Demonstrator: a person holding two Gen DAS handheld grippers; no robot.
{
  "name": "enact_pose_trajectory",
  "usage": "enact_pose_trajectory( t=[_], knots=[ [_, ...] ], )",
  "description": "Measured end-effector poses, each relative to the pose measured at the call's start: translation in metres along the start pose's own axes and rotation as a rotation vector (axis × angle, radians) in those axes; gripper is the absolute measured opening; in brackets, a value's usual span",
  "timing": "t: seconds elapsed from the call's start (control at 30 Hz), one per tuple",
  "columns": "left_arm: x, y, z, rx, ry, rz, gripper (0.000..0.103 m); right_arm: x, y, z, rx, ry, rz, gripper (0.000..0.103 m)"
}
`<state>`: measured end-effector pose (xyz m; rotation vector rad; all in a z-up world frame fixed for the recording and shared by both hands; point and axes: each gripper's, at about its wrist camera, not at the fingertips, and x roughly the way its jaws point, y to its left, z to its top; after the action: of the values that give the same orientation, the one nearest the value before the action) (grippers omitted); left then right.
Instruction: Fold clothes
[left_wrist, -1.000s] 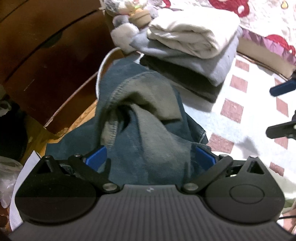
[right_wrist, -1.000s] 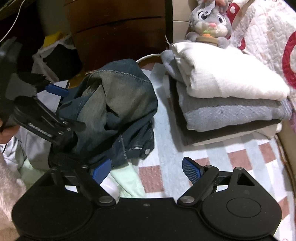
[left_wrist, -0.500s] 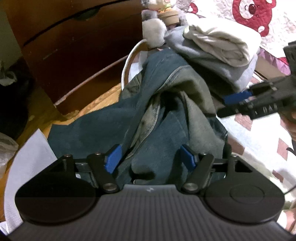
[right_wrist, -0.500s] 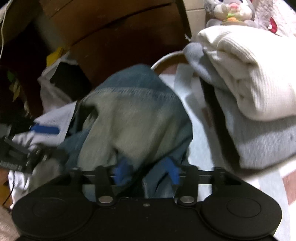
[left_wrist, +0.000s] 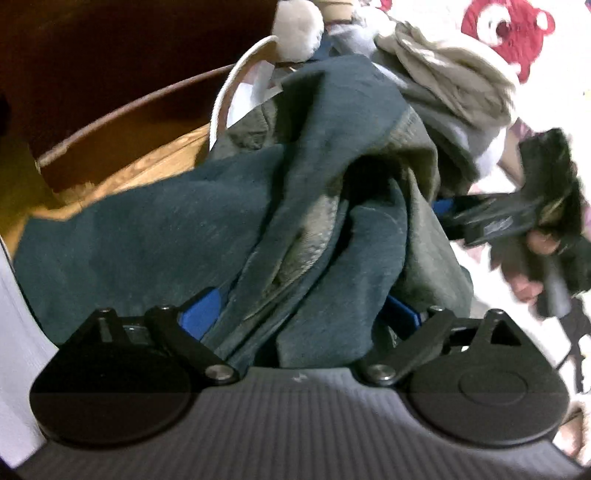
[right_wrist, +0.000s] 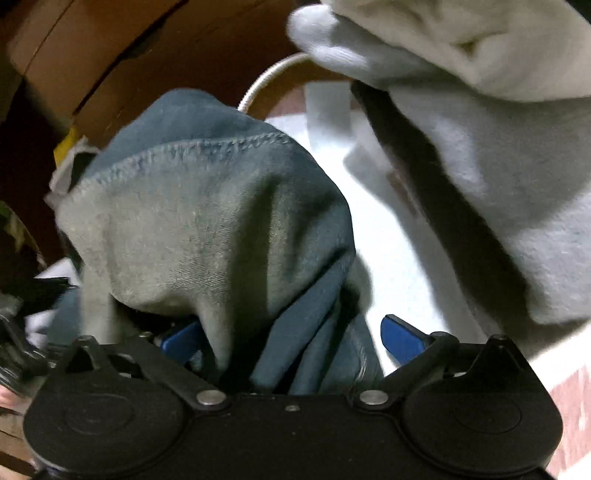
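Blue-grey denim garment (left_wrist: 207, 221), cream folded top (right_wrist: 480, 40)

So from my left wrist cam, the crumpled denim garment (left_wrist: 229, 229) sits heaped right in front, spilling in between the left gripper (left_wrist: 301, 314) pads. Behind it and off to the right there's the stack of folded clothes (left_wrist: 454, 85), with a plush toy (left_wrist: 297, 29) behind the heap's far edge. Wooden furniture (left_wrist: 110, 66) runs along the back left. The right gripper (right_wrist: 291, 338) comes in from the right side of the heap, and in my right cam the heap fills the gap between its pads, stack to the right. I think a cable (right_wrist: 266, 79) loops behind the heap, blurry though.
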<state>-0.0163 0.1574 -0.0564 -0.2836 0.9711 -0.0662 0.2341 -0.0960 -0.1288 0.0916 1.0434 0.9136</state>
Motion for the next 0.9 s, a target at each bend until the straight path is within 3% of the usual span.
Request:
enact_pose_trajectory(
  t=[0.03,0.1,0.13,0.17,0.27,0.33,0.53,0.7,0.9],
  knots=[
    [0.002,0.001,-0.004,0.008,-0.010,0.002,0.090,0.006,0.003,-0.001,0.026,-0.015,0.006,0.101],
    [0.010,-0.001,-0.007,0.042,-0.009,0.039,0.073,0.014,0.011,0.000,0.098,-0.017,0.064,0.075],
    [0.016,-0.004,-0.005,0.065,0.006,0.076,0.057,0.017,0.016,0.003,0.131,0.007,0.107,0.044],
    [0.018,-0.007,-0.003,0.090,0.014,0.095,0.044,0.016,0.024,0.006,0.135,0.029,0.147,0.025],
    [0.005,-0.019,0.003,0.172,-0.030,0.101,0.028,-0.004,0.057,0.020,0.042,0.062,0.204,0.023],
    [-0.009,-0.023,0.000,0.209,-0.082,0.110,0.026,-0.017,0.080,0.029,-0.043,0.066,0.203,0.023],
    [-0.025,-0.011,-0.009,0.102,-0.121,0.038,0.023,-0.039,0.138,0.028,-0.119,0.084,0.111,0.021],
    [-0.071,-0.042,-0.002,0.190,-0.190,0.036,0.021,-0.112,0.164,0.015,-0.113,0.042,0.051,0.020],
    [-0.135,-0.094,0.039,0.244,-0.231,-0.082,0.019,-0.217,0.201,0.024,-0.122,-0.071,-0.044,0.019]
  ],
)
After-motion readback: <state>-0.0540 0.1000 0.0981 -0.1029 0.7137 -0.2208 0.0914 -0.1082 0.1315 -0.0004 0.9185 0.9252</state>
